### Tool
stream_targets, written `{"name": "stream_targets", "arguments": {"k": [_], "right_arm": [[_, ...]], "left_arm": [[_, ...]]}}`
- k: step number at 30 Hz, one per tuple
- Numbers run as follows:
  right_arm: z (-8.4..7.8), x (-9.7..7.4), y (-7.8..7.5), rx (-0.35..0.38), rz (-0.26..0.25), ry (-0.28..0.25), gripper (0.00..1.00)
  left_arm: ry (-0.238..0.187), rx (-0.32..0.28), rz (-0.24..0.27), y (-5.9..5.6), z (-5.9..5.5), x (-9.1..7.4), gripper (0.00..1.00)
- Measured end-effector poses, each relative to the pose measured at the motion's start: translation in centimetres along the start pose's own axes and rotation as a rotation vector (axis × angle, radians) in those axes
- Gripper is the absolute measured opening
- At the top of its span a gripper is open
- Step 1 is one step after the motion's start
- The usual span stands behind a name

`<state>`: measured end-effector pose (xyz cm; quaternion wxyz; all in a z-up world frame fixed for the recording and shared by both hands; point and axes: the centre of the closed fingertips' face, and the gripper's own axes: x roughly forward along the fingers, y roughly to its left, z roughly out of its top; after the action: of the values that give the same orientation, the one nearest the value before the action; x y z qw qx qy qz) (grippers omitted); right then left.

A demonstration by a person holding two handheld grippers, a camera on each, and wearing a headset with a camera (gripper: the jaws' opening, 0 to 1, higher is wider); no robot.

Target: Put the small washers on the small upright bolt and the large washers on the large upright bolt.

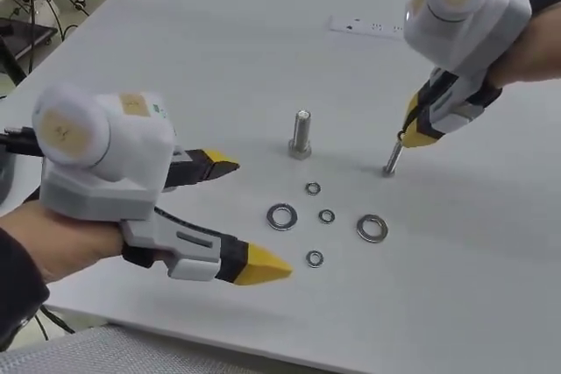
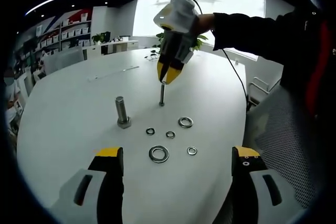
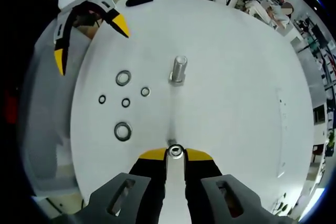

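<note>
Left gripper gapes; right gripper pinches the slim, upright small bolt.

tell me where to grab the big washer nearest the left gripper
Probably by its outer rim, coming straight down from above. The large washer lies flat on the table, so only its opposite edges offer purchase. The left gripper looks open wide enough to straddle it.

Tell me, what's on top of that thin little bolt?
The right gripper grips the small bolt by its upper end. The shaft below is bare; the gripped part is covered.
</note>
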<state>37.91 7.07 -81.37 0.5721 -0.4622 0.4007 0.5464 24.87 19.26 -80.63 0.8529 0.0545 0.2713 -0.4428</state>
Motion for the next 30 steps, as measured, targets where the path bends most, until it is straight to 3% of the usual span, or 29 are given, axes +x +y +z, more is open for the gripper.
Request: {"name": "stream_targets", "arguments": {"k": [8,30], "right_arm": [[-0.06,0.2,0.15,-0.001,0.006,0.008,0.13],[-0.13,0.98,-0.3,0.002,0.027,0.021,0.13]], "left_arm": [[-0.026,0.012,-0.009,-0.29,0.53,0.02,0.86],[-0.039,0.019,-0.027,-0.54,0.95,0.01,0.86]]}}
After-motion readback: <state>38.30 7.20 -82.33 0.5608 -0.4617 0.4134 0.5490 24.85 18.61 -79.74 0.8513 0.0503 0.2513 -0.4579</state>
